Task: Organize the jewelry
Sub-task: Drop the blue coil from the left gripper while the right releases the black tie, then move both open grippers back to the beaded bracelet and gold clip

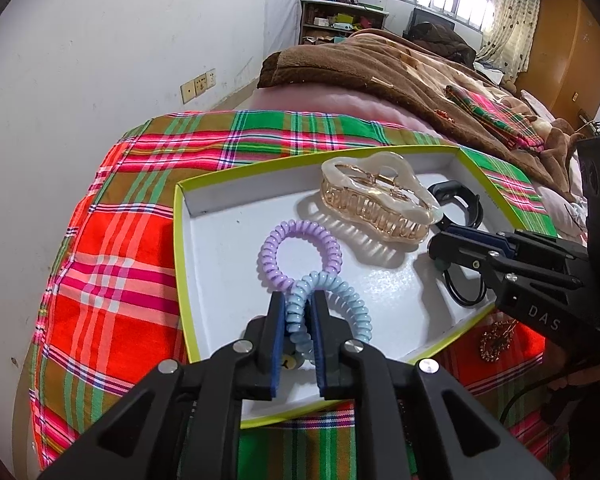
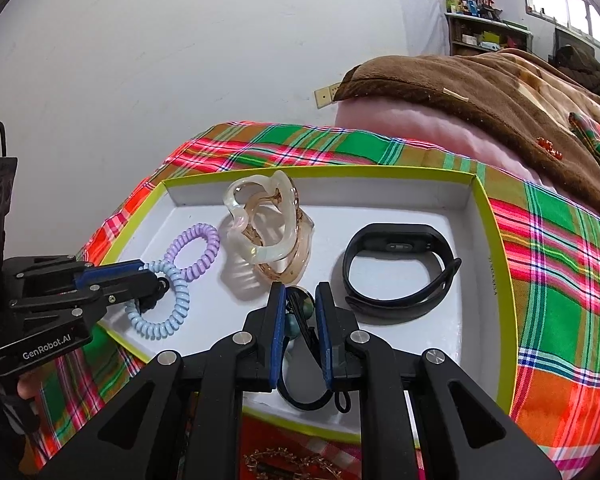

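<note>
The left gripper [image 1: 298, 316] has its blue pads [image 1: 277, 332] on each side of the blue coil tie [image 1: 340, 300], and the tie looks pinched between them, though the hold looks light. This tie sits at the near left of the white tray [image 1: 204, 248] and is looped through a purple coil tie [image 1: 300, 252] just past it. The right gripper [image 2: 300, 312] is closed on a black hair tie with beads [image 2: 300, 312] at the near middle of the tray. A clear hair claw [image 2: 268, 232] stands in the far middle, and a black wristband [image 2: 396, 276] lies to the right. The tray rests on a plaid cloth [image 1: 112, 220] on a bed. What could go wrong? The two coil ties are hooked together, so I think lifting the blue one would drag the purple one along, and it could swing and bump the claw. The blue tie is springy and could pop out of the pads. The black tie has a thin loop hanging down, and it could catch on the tray edge. The tray is light, so a snag could pull it across the cloth. Count: two grippers, two coil ties, one black hair tie, one claw, one wristband, one tray. A gold chain piece [image 1: 496, 336] lies on the cloth just outside the near tray edge, still not put away.
</note>
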